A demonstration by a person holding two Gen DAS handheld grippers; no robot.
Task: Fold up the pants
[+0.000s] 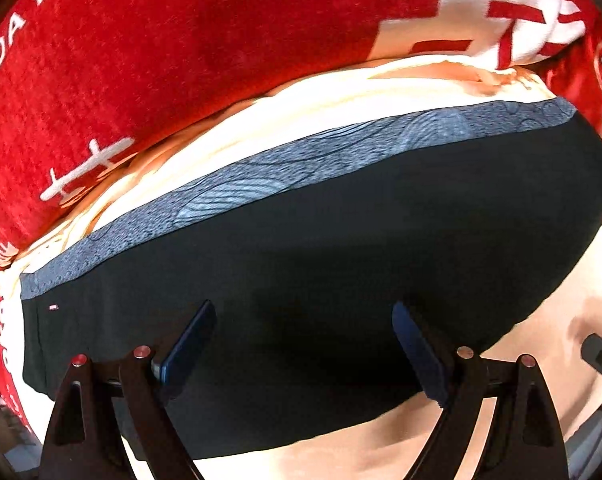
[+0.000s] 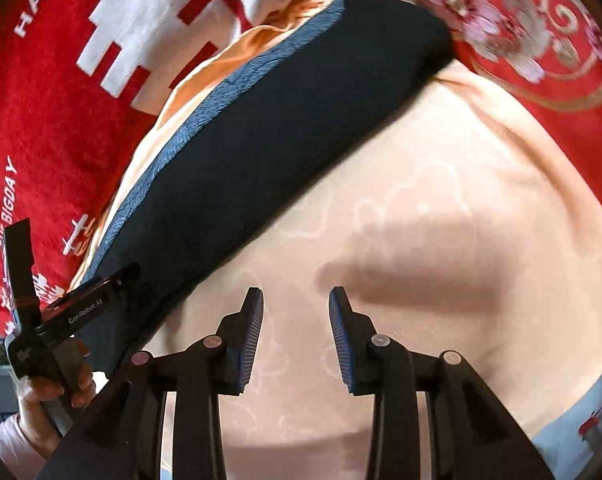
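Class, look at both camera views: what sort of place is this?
Probably a bedroom, on a bed: the dark pants lie on a soft cream sheet, beside a red blanket and red embroidered bedding.

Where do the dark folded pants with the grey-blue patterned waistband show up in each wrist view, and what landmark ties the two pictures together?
Left wrist: the dark folded pants with the grey-blue patterned waistband fill the centre, waistband along their upper edge, beneath the open left tongs.
Right wrist: the pants run diagonally from lower left to upper right, beyond the right tongs.
Shared landmark: the red blanket with white lettering behind the waistband.
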